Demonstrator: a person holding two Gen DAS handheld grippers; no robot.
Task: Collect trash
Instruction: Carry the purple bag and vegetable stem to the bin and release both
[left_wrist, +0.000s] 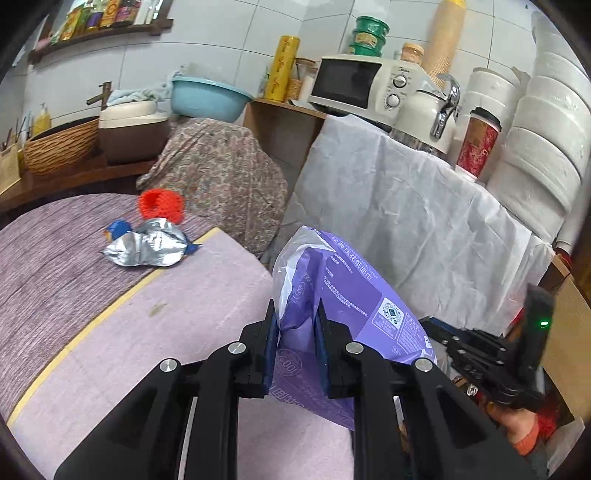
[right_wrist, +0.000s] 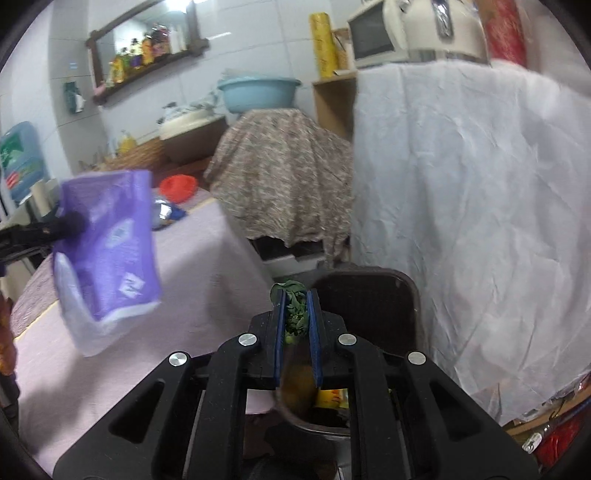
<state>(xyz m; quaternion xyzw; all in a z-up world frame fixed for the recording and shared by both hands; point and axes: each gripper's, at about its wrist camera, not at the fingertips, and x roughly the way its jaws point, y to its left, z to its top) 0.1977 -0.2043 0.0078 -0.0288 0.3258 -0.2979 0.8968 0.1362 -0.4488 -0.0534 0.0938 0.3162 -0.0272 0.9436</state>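
Note:
My left gripper (left_wrist: 296, 314) is shut on a purple tissue wrapper (left_wrist: 343, 291) and holds it in the air past the table's right edge. The wrapper also shows in the right wrist view (right_wrist: 107, 254), hanging above the table. My right gripper (right_wrist: 296, 306) is shut on a bunch of green leafy scraps (right_wrist: 293, 314) above a dark brown bin (right_wrist: 369, 306) that holds some trash. A crumpled silver and blue foil wrapper (left_wrist: 147, 242) and a red net piece (left_wrist: 161, 204) lie on the table's far side.
The table has a pink cloth (left_wrist: 155, 332). Behind stand a floral-draped stand (left_wrist: 221, 173), a white-draped counter (left_wrist: 406, 229) with a microwave (left_wrist: 354, 83), a kettle (left_wrist: 424, 110), a red cup (left_wrist: 476, 144) and paper rolls. The right gripper's body (left_wrist: 498, 354) is at the right.

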